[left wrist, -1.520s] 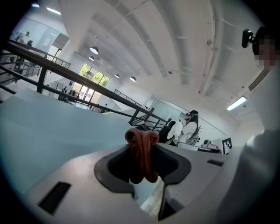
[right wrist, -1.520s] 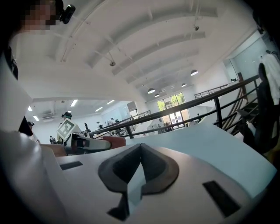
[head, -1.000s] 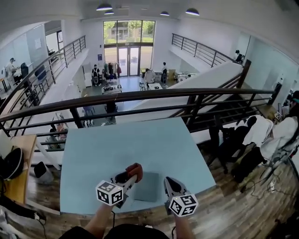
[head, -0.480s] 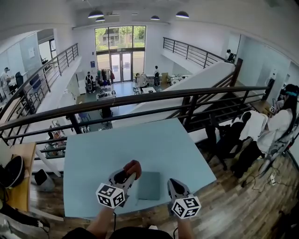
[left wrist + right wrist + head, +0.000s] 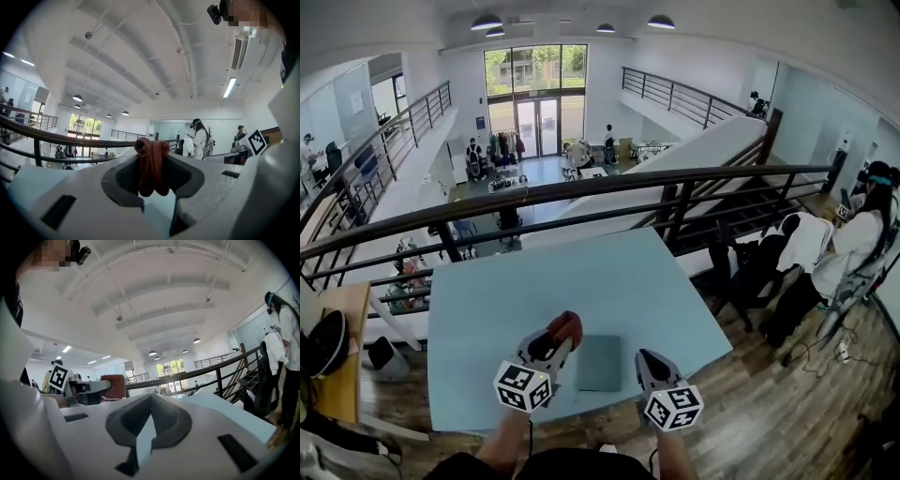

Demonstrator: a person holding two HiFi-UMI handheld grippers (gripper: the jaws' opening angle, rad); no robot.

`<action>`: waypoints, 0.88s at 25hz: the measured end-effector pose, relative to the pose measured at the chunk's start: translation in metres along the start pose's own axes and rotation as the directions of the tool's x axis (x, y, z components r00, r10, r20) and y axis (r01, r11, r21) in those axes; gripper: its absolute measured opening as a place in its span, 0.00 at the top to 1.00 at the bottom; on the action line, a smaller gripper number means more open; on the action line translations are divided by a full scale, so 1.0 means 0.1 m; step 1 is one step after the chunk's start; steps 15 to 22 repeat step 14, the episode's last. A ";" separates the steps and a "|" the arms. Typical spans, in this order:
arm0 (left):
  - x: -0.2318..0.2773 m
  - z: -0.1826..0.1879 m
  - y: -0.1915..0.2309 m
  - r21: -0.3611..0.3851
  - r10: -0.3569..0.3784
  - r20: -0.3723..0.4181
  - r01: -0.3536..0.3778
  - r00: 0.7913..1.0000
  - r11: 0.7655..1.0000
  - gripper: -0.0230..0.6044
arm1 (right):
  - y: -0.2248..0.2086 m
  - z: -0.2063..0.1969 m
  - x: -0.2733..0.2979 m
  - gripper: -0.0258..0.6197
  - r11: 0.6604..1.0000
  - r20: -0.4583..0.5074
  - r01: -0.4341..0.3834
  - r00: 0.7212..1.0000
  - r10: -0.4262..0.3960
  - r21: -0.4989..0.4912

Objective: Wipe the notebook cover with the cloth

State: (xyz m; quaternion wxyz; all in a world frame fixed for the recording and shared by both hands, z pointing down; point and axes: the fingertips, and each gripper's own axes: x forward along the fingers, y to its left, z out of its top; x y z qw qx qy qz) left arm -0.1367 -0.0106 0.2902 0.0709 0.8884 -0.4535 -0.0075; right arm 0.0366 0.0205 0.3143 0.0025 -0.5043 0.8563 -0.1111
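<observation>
The notebook (image 5: 600, 364) lay flat and closed on the table (image 5: 581, 272), near its 6 o'clock edge, with bare tabletop all round it. The left gripper (image 5: 551, 345) sat at the notebook's 9 o'clock, its tips aimed toward 1 o'clock. Its jaws were clamped on the cloth (image 5: 152, 164), a rust-red bundle bunched into folds and bulging out past the tips. In the head view the cloth sat just off the notebook's 10 o'clock corner. Whether it touched the cover could not be told.

The right gripper (image 5: 644, 360) sat at the notebook's 3 o'clock, just beside its edge and pointing toward 12. Its jaws were pressed together with nothing between them. From its own view the left gripper and the cloth showed at 9 o'clock, apart from it.

Each gripper's marker cube sat at its 6 o'clock end, the left cube (image 5: 523, 386) and the right cube (image 5: 673, 408), both over the table's near edge. A forearm ran back from each toward the bottom of the head view.

A dark railing (image 5: 581, 192) crossed beyond the table's 12 o'clock edge. A person (image 5: 862, 239) stood well off at 3 o'clock.
</observation>
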 end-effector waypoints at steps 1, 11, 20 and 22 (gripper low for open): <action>-0.01 0.00 0.01 -0.001 0.002 0.002 -0.002 1.000 1.000 0.75 | 0.01 0.00 0.00 0.96 1.000 -0.002 -0.001 1.000 0.001 -0.002; -0.05 0.02 -0.01 0.023 0.002 0.002 -0.002 1.000 1.000 0.75 | 0.07 0.00 0.00 0.96 1.000 -0.012 -0.006 1.000 0.006 -0.030; -0.05 0.01 -0.03 0.029 -0.002 0.000 0.002 1.000 1.000 0.75 | 0.06 -0.03 0.00 0.96 0.999 -0.017 -0.005 1.000 0.004 -0.033; -0.05 0.01 -0.03 0.029 -0.002 0.000 0.002 1.000 1.000 0.75 | 0.06 -0.03 0.00 0.96 0.999 -0.017 -0.005 1.000 0.004 -0.033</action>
